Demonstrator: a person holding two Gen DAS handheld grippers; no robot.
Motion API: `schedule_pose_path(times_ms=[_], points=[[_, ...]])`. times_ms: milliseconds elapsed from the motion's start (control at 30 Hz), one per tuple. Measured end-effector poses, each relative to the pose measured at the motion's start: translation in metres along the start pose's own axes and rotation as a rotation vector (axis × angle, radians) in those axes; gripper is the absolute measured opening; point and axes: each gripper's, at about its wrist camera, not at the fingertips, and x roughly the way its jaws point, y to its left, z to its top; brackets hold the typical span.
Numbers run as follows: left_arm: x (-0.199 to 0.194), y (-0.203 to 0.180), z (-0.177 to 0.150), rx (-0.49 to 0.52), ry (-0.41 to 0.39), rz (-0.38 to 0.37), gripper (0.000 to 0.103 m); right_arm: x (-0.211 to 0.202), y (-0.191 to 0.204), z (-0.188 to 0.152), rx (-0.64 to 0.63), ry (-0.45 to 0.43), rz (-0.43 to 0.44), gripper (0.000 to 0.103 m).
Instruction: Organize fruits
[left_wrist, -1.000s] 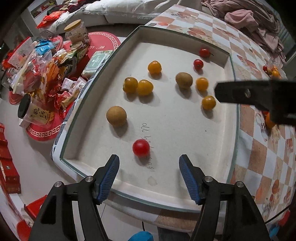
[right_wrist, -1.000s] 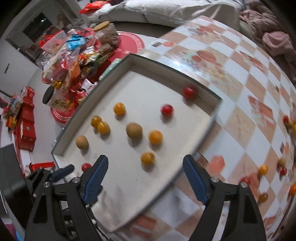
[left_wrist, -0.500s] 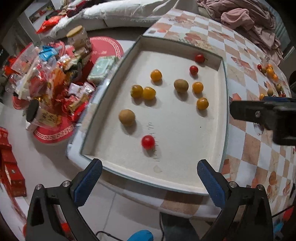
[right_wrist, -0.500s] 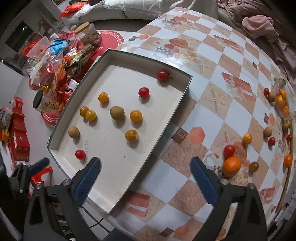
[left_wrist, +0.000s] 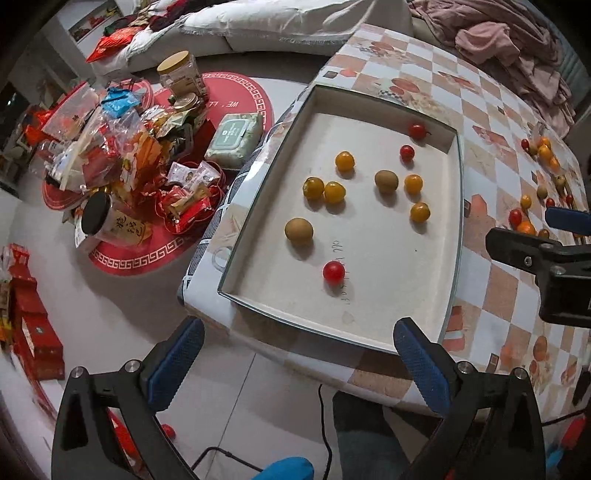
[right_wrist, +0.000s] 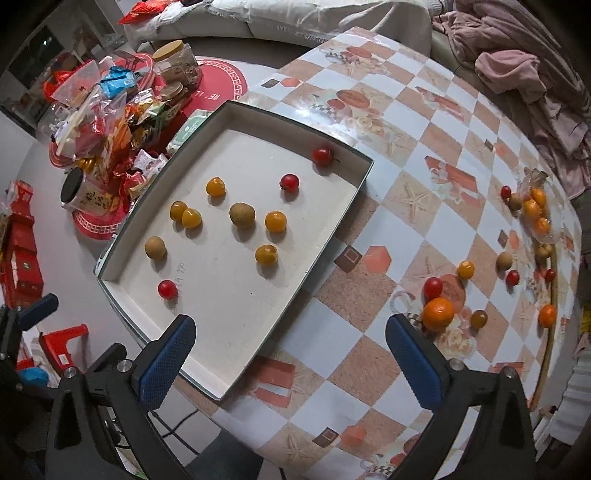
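Roughly half done: you had ten fruits in tray (right_wrist: 334, 236), similar number loose on desk (right_wrist: 369, 365) at right. Left hand-held gripper (left_wrist: 299, 360) and right hand-held gripper (right_wrist: 290, 352) both spread, empty.

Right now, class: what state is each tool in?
Left tool: open, holding nothing.
Right tool: open, holding nothing.

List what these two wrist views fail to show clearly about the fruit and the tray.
- Faint handwriting on the shallow white cardboard tray, left wrist view: too small to read.
- Small orange and brown fruits at the checkered table's far edge, right wrist view: too small and crowded to count.
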Motion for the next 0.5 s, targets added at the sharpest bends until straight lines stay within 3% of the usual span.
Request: schedule_pose_path(times_ms=[500], points=[[-0.011,-0.013,0.007,0.059,0.0,-0.005,0.103,-0.014,0.001,0.002,0.005,-0.023,-0.006,0.103]])
